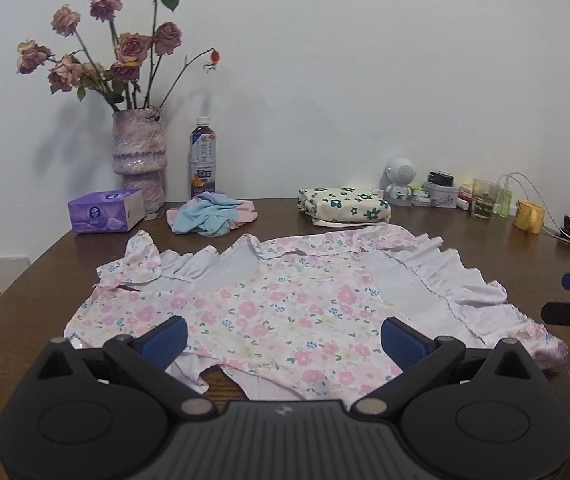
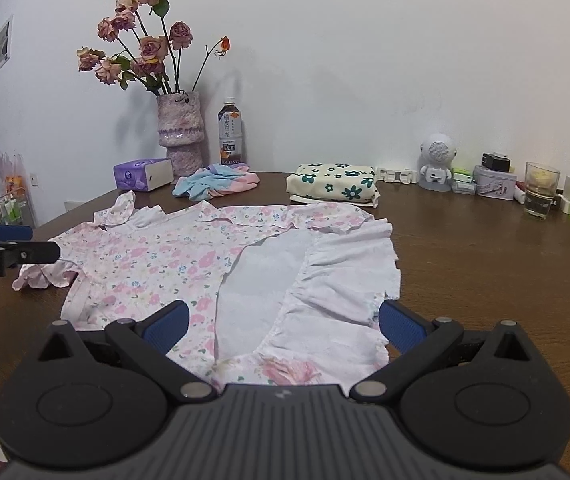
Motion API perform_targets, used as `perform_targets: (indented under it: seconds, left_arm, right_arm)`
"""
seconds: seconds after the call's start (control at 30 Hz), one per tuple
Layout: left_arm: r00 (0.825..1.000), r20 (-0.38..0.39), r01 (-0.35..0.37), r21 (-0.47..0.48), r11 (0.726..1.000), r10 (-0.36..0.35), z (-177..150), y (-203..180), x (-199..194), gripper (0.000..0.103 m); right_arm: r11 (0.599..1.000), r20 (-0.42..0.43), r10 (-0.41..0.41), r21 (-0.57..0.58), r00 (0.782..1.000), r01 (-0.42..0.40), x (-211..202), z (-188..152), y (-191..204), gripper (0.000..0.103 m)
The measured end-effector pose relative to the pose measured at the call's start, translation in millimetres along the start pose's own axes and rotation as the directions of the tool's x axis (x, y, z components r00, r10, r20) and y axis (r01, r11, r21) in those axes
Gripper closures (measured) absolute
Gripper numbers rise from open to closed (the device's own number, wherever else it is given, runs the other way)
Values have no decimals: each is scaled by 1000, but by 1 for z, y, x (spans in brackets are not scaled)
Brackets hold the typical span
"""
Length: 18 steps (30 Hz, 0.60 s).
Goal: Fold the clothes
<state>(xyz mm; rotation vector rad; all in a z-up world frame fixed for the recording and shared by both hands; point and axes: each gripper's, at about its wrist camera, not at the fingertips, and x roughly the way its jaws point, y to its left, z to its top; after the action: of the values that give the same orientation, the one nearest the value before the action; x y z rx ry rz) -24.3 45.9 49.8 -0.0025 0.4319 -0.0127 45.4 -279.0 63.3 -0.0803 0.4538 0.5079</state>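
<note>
a pink floral dress (image 1: 269, 312) lies spread flat at the middle of the brown surface (image 1: 465, 236), its near hem at the near edge, with the left claw (image 1: 283, 338) and the right claw (image 2: 281, 324) both hanging over it, jaws spread wide and holding nothing. along the far edge stand a vase of dried roses (image 1: 139, 160), a purple tissue box (image 1: 105, 210), a tea bottle (image 1: 203, 158), a crumpled blue-and-pink garment (image 1: 209, 218) and a folded green-flowered cloth (image 1: 343, 204). toward the far right corner sit a small white robot figure (image 2: 437, 164), a glass (image 2: 540, 190) and a yellow mug (image 1: 528, 216), all apart from the dress.

Your left wrist camera sits low at the near edge of the bench (image 1: 37, 280), facing the far wall. Your right wrist camera looks the same way from further right. Both share the floral dress (image 1: 269, 312) and vase (image 2: 180, 132).
</note>
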Motion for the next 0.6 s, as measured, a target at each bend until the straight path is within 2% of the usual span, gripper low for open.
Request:
perform_targets:
  seconds: [0.1, 0.2, 0.27, 0.3, 0.43, 0.47, 0.53, 0.6]
  left_arm:
    - [1000, 0, 13, 42, 999, -13, 1, -2, -7, 0]
    - [1000, -11, 13, 138, 990, -11, -2, -5, -13, 1]
    - [999, -45, 23, 220, 975, -13, -7, -10, -15, 2]
    - [998, -62, 31, 259, 966, -16, -11, -12, -16, 6]
    - [990, -130, 98, 405, 909, -49, -23, -24, -19, 19]
    - [987, -146, 121, 435, 892, -63, -26, -27, -19, 23]
    - [979, -182, 170, 487, 857, -90, -30, -35, -16, 31]
    - [968, -223, 217, 522, 825, -114, -35, -42, -9, 42]
  right_arm:
    - [996, -17, -14, -88, 1000, 13, -5, -3, 4, 0]
    - [983, -34, -30, -181, 999, 23, -11, -5, 7, 1]
    - [969, -53, -33, -248, 998, 19, -12, -7, 11, 1]
    - [958, -69, -29, -286, 997, 8, -11, -9, 14, 1]
    - [901, -132, -18, -432, 991, -41, -7, -14, 24, 21]
    - [883, -148, -17, -466, 989, -54, -6, -15, 27, 22]
    - [843, -180, -17, -531, 984, -83, -4, -17, 32, 29]
    - [810, -212, -26, -577, 977, -104, -1, -20, 34, 36]
